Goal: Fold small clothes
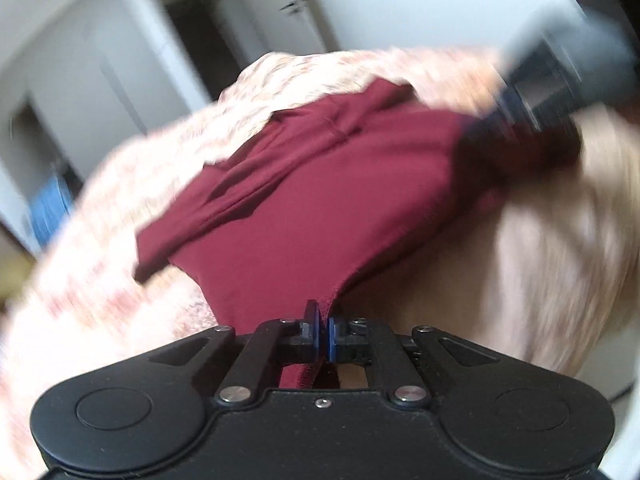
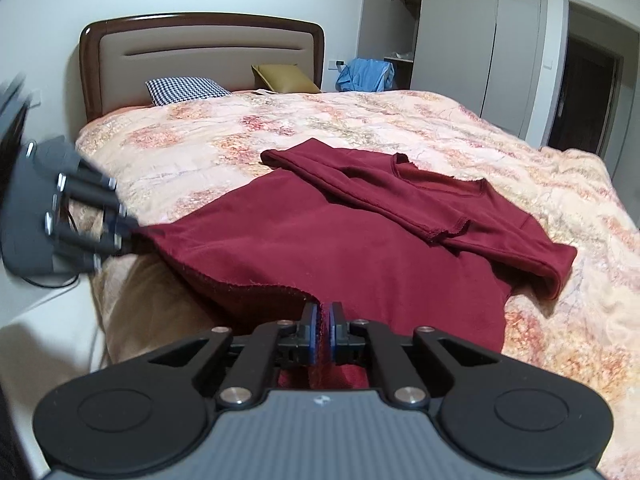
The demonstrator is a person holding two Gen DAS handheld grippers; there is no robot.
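A dark red long-sleeved shirt [image 2: 340,240] lies on the floral quilt [image 2: 280,128], its sleeves folded across the chest. My right gripper [image 2: 324,316] is shut on the near hem, at the bed's edge. My left gripper [image 2: 128,236] shows blurred at the left of the right wrist view, shut on the hem's other corner, which is lifted off the bed. In the blurred left wrist view the shirt [image 1: 320,208] stretches away from my left gripper [image 1: 324,320], which pinches a point of fabric. My right gripper [image 1: 480,124] is a dark smear at the shirt's far corner.
A padded headboard [image 2: 200,56] stands at the far end, with a checked pillow [image 2: 184,90] and a mustard cushion [image 2: 284,78] below it. A blue cloth [image 2: 364,76] hangs by the white wardrobe [image 2: 480,40]. A dark doorway [image 2: 584,96] is at right.
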